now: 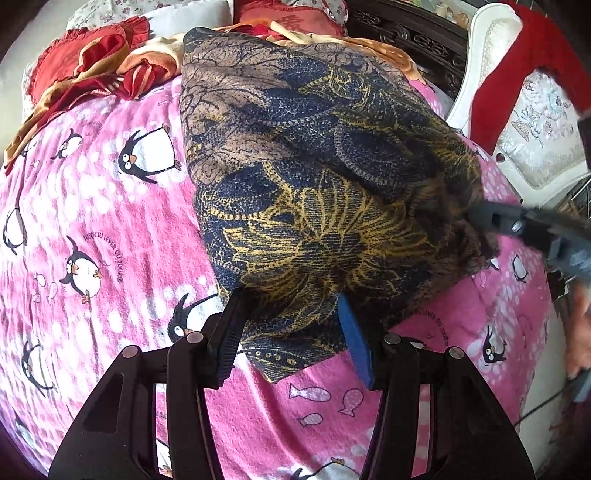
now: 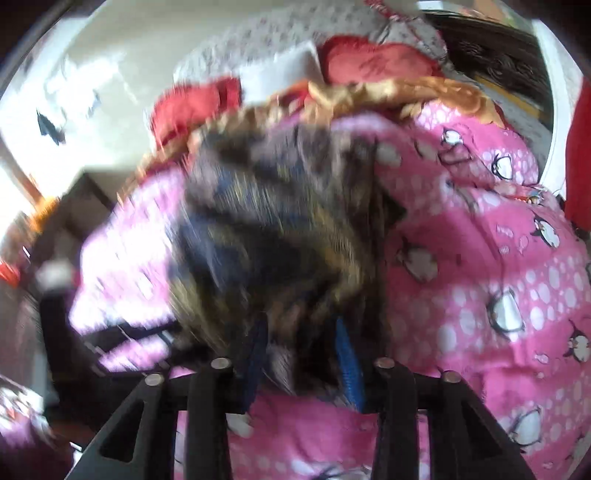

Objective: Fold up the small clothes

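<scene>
A dark blue, brown and gold patterned garment (image 1: 314, 177) lies raised over the pink penguin bedsheet (image 1: 92, 221). My left gripper (image 1: 291, 314) has its jaws around the garment's near edge, with cloth between them. My right gripper (image 1: 491, 218) comes in from the right and grips the garment's right side. In the blurred right wrist view the same garment (image 2: 280, 236) fills the middle, and the right gripper (image 2: 301, 343) has cloth between its blue pads.
Red and orange clothes (image 1: 96, 70) are piled at the far end of the bed. A white chair (image 1: 517, 122) with a red garment (image 1: 517, 62) over it stands at the right. A dark carved headboard (image 1: 406, 33) is behind.
</scene>
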Action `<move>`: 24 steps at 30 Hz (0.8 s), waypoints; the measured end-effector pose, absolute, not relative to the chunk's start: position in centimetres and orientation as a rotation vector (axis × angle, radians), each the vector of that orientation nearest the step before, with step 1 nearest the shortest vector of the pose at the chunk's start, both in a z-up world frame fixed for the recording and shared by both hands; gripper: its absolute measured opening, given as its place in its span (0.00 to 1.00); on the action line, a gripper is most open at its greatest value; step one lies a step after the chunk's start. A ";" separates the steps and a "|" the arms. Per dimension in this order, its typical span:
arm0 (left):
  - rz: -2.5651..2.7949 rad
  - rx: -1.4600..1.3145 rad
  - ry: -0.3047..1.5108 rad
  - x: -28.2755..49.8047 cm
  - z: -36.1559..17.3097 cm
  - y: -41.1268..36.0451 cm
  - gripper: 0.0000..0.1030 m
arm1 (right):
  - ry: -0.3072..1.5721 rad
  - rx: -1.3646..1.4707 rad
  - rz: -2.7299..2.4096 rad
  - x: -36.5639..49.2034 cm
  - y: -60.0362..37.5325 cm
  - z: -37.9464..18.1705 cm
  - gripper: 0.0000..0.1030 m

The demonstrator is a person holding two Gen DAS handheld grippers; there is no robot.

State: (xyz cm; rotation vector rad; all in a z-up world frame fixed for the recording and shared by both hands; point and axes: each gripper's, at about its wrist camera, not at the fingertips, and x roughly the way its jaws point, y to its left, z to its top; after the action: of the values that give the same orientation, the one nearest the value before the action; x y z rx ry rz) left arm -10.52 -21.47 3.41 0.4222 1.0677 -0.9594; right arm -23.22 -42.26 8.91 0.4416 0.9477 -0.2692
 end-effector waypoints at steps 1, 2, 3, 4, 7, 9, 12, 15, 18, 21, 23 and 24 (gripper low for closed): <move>-0.962 0.419 1.064 -10.6 3.6 -21.3 0.49 | 0.944 0.414 -0.288 -23.4 -42.0 8.6 0.05; -0.966 0.411 1.055 -10.6 3.9 -21.1 0.49 | 0.931 0.409 -0.307 -24.1 -42.1 8.4 0.05; -0.973 0.396 1.041 -10.7 4.4 -20.7 0.49 | 0.937 0.415 -0.324 -24.7 -42.4 8.0 0.01; -0.978 0.383 1.032 -10.7 4.8 -20.6 0.49 | 0.970 0.418 -0.346 -25.1 -42.9 7.1 0.00; -1.003 0.343 0.989 -11.0 6.6 -20.2 0.49 | 0.996 0.478 -0.347 -26.2 -44.5 6.0 0.00; -1.000 0.323 0.934 -11.1 7.7 -20.2 0.49 | 0.874 0.592 -0.341 -27.1 -46.2 8.0 0.02; -0.997 0.343 0.953 -10.7 7.2 -21.8 0.49 | 0.775 0.589 -0.358 -25.6 -48.1 10.6 0.29; -0.987 0.363 0.989 -10.1 6.2 -22.5 0.49 | 0.740 0.597 -0.366 -21.6 -49.8 11.1 0.52; -0.976 0.378 1.019 -10.3 4.7 -22.9 0.49 | 0.769 0.659 -0.331 -17.2 -51.3 9.8 0.52; -0.982 0.404 1.018 -10.5 4.1 -22.9 0.49 | 0.820 0.627 -0.350 -14.1 -52.3 8.7 0.08; -0.989 0.413 1.011 -10.6 3.9 -22.9 0.49 | 0.790 0.567 -0.380 -13.8 -52.5 9.4 0.06; -0.993 0.415 1.011 -10.6 3.8 -23.0 0.49 | 0.790 0.519 -0.404 -13.5 -52.3 9.5 0.05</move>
State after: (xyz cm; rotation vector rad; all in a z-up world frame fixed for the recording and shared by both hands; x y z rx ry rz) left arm -10.60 -23.01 3.76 0.4151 1.0107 -0.9926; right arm -13.54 -52.31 9.48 0.5185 0.7901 -0.4036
